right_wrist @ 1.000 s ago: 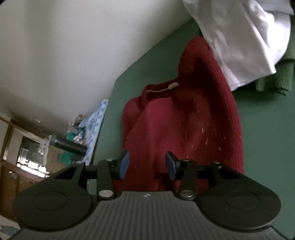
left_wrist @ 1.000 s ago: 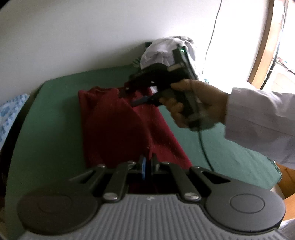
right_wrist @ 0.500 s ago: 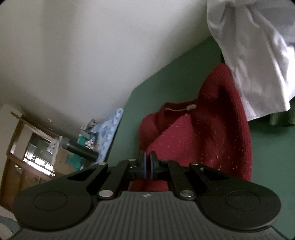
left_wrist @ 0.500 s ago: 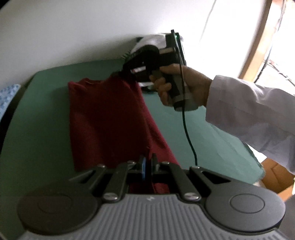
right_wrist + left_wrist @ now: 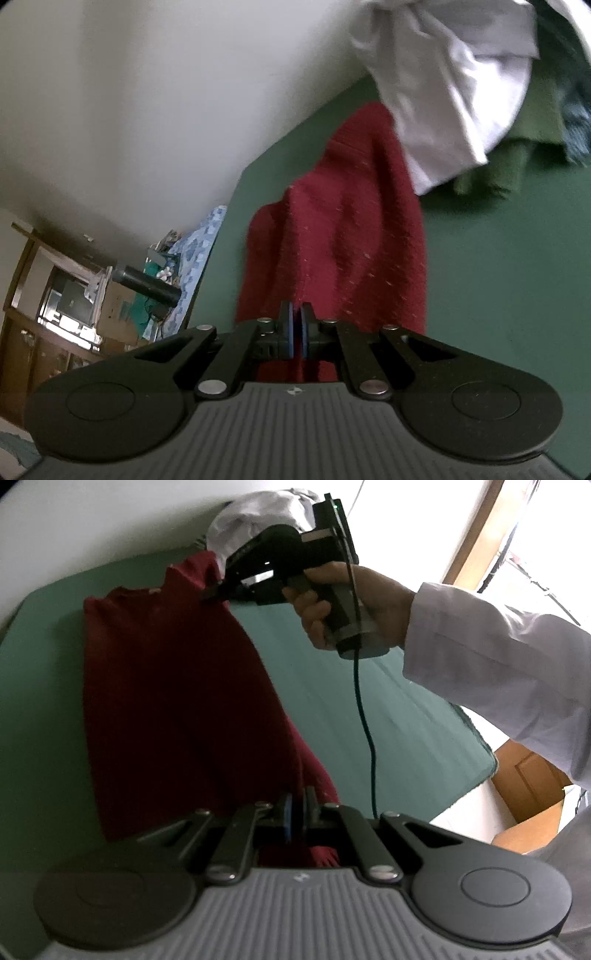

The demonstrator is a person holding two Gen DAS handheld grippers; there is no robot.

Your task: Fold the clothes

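Green cloth covers our tabletop (image 5: 44, 701) below a white wall (image 5: 147, 92); our 2 tools, left (image 5: 296, 814) and right (image 5: 296, 334), each pinch the red sweater (image 5: 166, 701).

Dark red knit sweater (image 5: 166, 686), lengthwise on green surface, near & far ends lifted

1 green tabletop cover (image 5: 498, 295), spread flat under the clothes. 1 pale wall (image 5: 147, 92) behind it. 1 blue-and-white patterned cloth (image 5: 199, 251), past the cover's far edge. 1 dark cylinder (image 5: 147, 286), lying near that cloth. 1 brown wooden cabinet (image 5: 33, 325), low against the wall. 1 wooden frame (image 5: 476, 528) beside a bright opening. 1 brown wooden panel (image 5: 532, 782), beyond the cover's corner. 1 white sleeve (image 5: 498, 675).
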